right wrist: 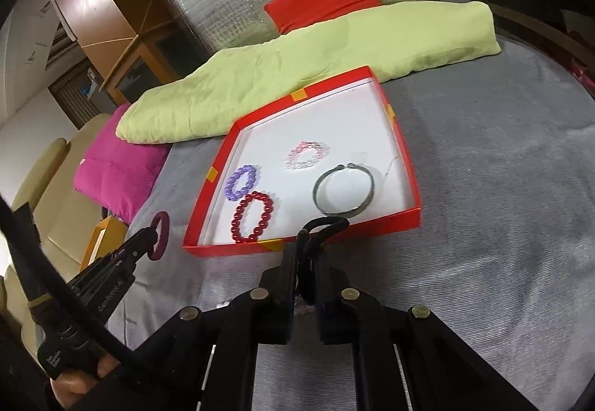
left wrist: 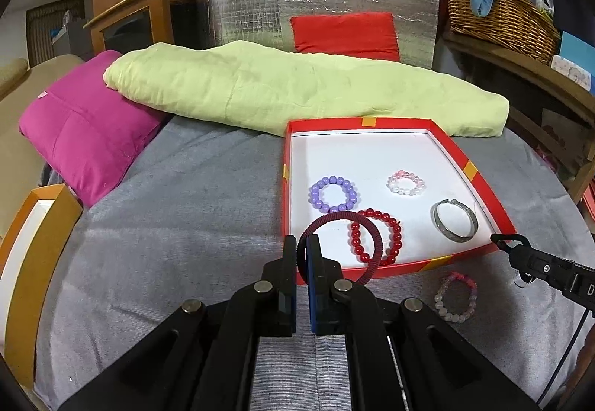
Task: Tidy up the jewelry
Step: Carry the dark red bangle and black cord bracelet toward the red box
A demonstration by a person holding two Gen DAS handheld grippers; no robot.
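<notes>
The left gripper is clenching a maroon ring bracelet. The right gripper is pinching a black band at the red tray's six o'clock edge.

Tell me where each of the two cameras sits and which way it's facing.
Left wrist: on the left gripper, looking forward and down at the red tray; its fingers pinch a dark red band; the right gripper pokes in from the right.
Right wrist: on the right gripper, tilted, facing the tray's near corner; it pinches a black band; the left gripper shows at left.
Shared: tray, its bracelets, green cloth.
</notes>
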